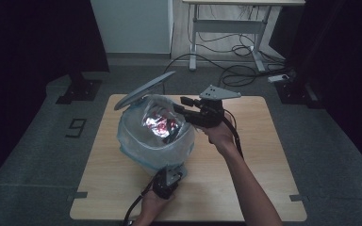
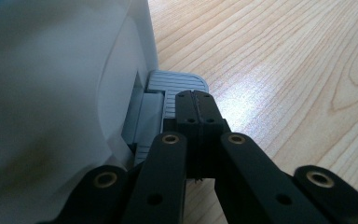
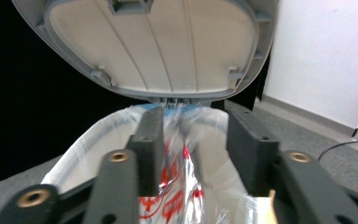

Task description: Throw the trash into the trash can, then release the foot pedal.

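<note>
Now L gripper (image 2: 193,100) on pedal (image 2: 168,88), bin (image 1: 155,136) lid (image 1: 143,89) up.

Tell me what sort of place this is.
Probably a lab or office room set up for recording. A small wooden table stands on grey carpet between dark curtains, with a desk frame and loose cables behind. On the table stands a bag-lined pedal bin with its lid up.

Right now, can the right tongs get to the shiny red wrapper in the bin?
Probably yes. The lid stands open, the right tongs are open above the bin's mouth, and the wrapper lies just below them with nothing between.
</note>
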`<action>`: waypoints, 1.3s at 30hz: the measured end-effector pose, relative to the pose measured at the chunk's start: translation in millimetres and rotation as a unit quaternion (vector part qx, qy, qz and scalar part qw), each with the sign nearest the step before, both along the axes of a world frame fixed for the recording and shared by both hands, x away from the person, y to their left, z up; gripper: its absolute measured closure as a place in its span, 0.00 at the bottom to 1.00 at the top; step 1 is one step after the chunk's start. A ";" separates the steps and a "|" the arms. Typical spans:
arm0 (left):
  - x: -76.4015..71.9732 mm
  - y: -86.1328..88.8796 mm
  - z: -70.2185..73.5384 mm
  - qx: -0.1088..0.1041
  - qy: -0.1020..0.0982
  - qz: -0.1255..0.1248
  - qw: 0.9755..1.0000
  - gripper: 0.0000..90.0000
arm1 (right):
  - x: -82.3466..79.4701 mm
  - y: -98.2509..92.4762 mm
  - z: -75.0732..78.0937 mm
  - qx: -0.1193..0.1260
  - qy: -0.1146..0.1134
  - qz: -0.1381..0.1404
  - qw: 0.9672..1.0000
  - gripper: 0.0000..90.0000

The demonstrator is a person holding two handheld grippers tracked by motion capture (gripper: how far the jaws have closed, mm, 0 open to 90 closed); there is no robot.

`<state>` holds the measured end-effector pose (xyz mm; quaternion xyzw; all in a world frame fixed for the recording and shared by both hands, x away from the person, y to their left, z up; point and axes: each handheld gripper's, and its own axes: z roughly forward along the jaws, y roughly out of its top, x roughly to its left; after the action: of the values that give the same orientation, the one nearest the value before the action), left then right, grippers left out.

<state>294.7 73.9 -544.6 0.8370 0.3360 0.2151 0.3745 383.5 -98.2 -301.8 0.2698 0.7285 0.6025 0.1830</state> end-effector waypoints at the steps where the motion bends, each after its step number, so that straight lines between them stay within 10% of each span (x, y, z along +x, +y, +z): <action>1: 0.1 0.0 -0.1 -0.001 -0.001 -0.001 1.000 1.00 | -1.6 -2.1 0.0 0.005 0.000 -0.001 1.000 0.59; 12: -0.6 1.1 0.3 -0.007 -0.003 -0.001 1.000 1.00 | -10.5 -35.7 -10.8 0.007 -0.003 -0.010 1.000 0.54; 24: -9.9 10.9 13.7 -0.033 -0.007 -0.007 0.999 0.77 | -20.5 -59.6 -36.5 0.004 -0.005 -0.020 1.000 0.52; 39: -29.8 35.7 37.2 -0.089 -0.009 -0.033 0.995 0.65 | -44.0 -104.3 -93.8 -0.023 0.000 -0.051 0.998 0.47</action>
<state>265.0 109.6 -507.4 0.8091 0.3223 0.1790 0.4576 339.5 -202.5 -395.6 0.3026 0.7273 0.5756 0.2195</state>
